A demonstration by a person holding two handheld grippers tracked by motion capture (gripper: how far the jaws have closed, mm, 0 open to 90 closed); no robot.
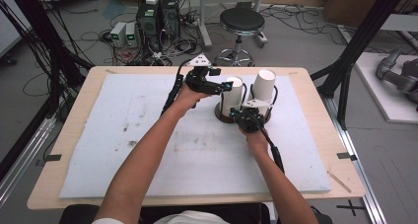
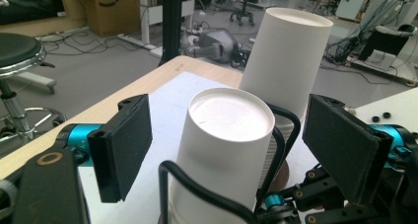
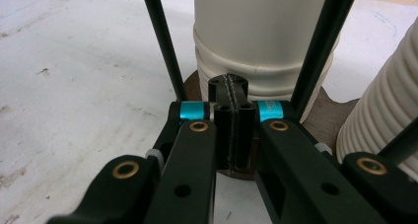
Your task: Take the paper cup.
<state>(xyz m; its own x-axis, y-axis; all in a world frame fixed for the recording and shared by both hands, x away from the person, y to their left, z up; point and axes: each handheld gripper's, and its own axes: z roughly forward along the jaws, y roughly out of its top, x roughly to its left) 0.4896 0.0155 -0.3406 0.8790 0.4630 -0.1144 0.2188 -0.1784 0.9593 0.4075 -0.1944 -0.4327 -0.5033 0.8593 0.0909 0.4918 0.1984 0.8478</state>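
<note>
Two stacks of upside-down white paper cups stand in a black wire holder (image 1: 272,96) on a round brown base (image 1: 224,117) at the back middle of the white mat (image 1: 148,135). My left gripper (image 1: 227,86) is open around the top of the left stack (image 1: 231,96). In the left gripper view its pads (image 2: 123,145) flank that stack (image 2: 231,130), apart from it, and the taller stack (image 2: 291,56) stands behind. My right gripper (image 1: 245,117) is shut at the front of the base. In the right gripper view its fingertips (image 3: 231,93) press together before a cup stack (image 3: 261,31), with nothing visible between them.
The mat lies on a wooden table (image 1: 315,86). Behind the table are a black stool (image 1: 241,21), computer boxes (image 1: 157,14) and floor cables. Black frame posts (image 1: 355,51) rise at the right. A grey robot arm (image 1: 399,73) lies on a white platform at far right.
</note>
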